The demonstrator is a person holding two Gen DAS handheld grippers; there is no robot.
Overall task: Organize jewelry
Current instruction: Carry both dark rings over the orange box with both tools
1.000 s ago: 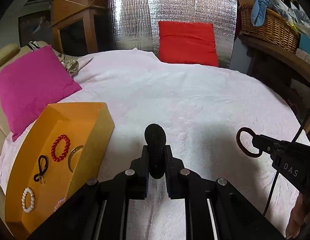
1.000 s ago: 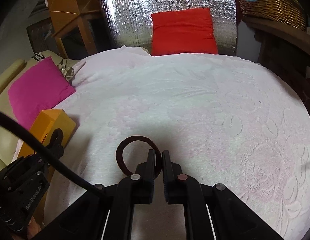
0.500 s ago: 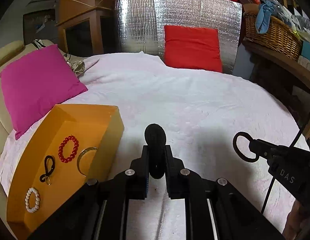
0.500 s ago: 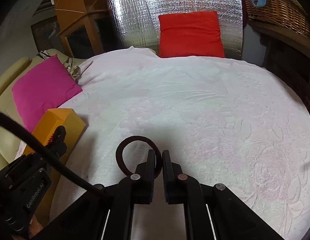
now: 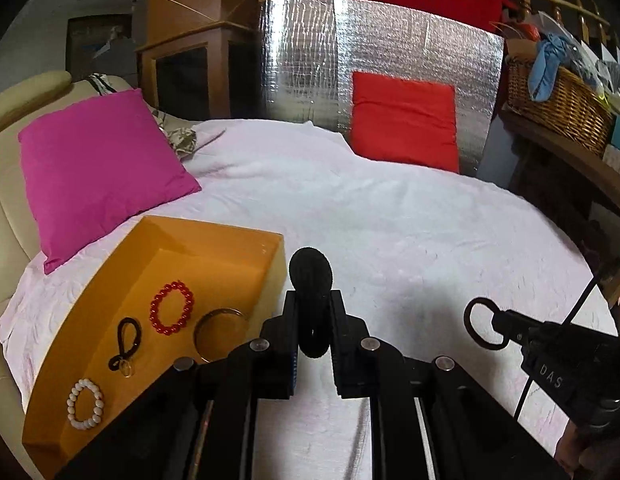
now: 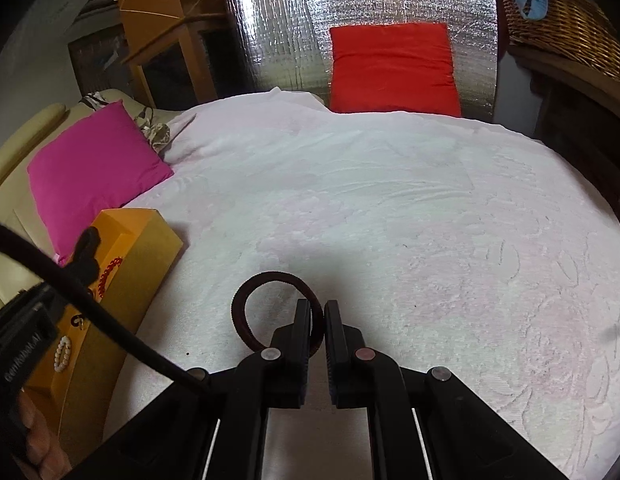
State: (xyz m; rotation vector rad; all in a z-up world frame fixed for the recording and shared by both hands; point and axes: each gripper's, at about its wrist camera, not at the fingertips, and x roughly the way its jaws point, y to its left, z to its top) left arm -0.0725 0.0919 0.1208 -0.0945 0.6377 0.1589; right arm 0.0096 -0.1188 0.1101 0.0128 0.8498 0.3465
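Note:
My left gripper (image 5: 311, 306) is shut on a thick black fabric band (image 5: 310, 272), which stands up between its fingers just right of the orange tray (image 5: 214, 270). In the tray lie a red bead bracelet (image 5: 172, 308), a metal bangle (image 5: 220, 330), a thin black tie with a charm (image 5: 126, 340) and a white bead bracelet (image 5: 85, 398). My right gripper (image 6: 317, 314) is shut on a dark maroon band (image 6: 270, 275), held above the white bedspread (image 6: 389, 200). In the left wrist view the right gripper (image 5: 499, 324) shows at the right with that band (image 5: 466, 322).
A pink cushion (image 5: 98, 168) lies behind the tray, a red cushion (image 5: 403, 120) leans on a silver foil panel (image 5: 302, 60) at the back. A wicker basket (image 5: 557, 108) sits on a shelf at right. A cable (image 6: 90, 312) crosses the right wrist view.
The left gripper has moved with the black band toward the tray, which now shows nearer and fuller. The right gripper has shifted a little, still gripping the maroon band.

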